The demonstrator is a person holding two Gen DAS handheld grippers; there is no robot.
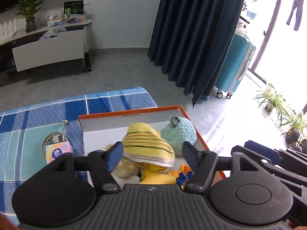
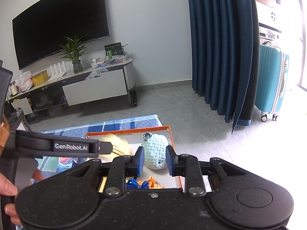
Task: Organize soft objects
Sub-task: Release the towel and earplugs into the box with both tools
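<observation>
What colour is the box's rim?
Orange rim on the box, clearest in the left wrist view.

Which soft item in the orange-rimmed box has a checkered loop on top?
The pale mint crocheted toy at the box's far right corner; the yellow striped item beside it has none.

an orange-rimmed box (image 1: 132, 113) holds the soft things: a yellow striped cloth (image 1: 147, 143) blurred at centre, a mint crocheted toy (image 1: 179, 134) by the far right corner, blue and orange knits (image 1: 184, 176) nearest.
</observation>
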